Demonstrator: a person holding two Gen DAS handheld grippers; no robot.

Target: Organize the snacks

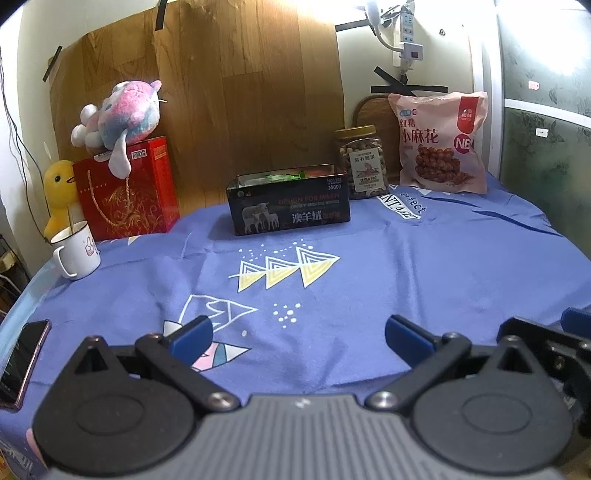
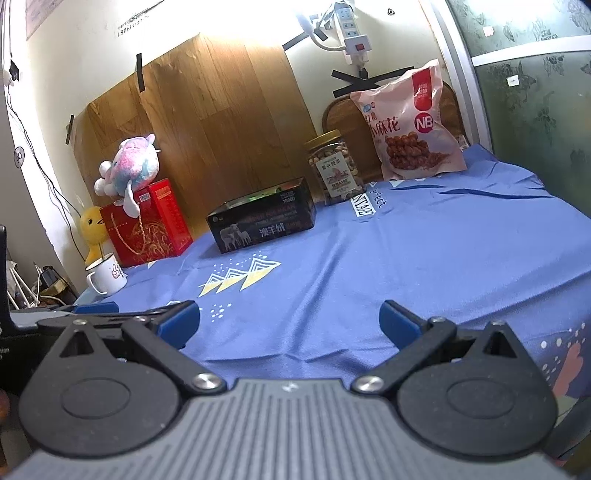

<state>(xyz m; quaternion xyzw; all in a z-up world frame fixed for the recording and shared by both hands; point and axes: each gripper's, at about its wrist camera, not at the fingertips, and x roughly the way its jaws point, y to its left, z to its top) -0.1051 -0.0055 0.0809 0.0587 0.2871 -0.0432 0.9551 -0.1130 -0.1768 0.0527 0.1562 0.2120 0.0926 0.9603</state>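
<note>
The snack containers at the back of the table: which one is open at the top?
The black tin with the sheep picture. It has no lid, and packets show inside. The nut jar has a gold lid, and the pink bag is sealed.

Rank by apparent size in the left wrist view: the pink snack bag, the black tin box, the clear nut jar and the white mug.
1. Black tin box and pink snack bag: too alike to rank
2. Clear nut jar
3. White mug

place: home room | evidence: patterned blue cloth point(image 1: 406, 277) over table; plush toys point(image 1: 122, 114); mug point(image 1: 75, 254) at left edge; wall power strip point(image 1: 408, 33)
</note>
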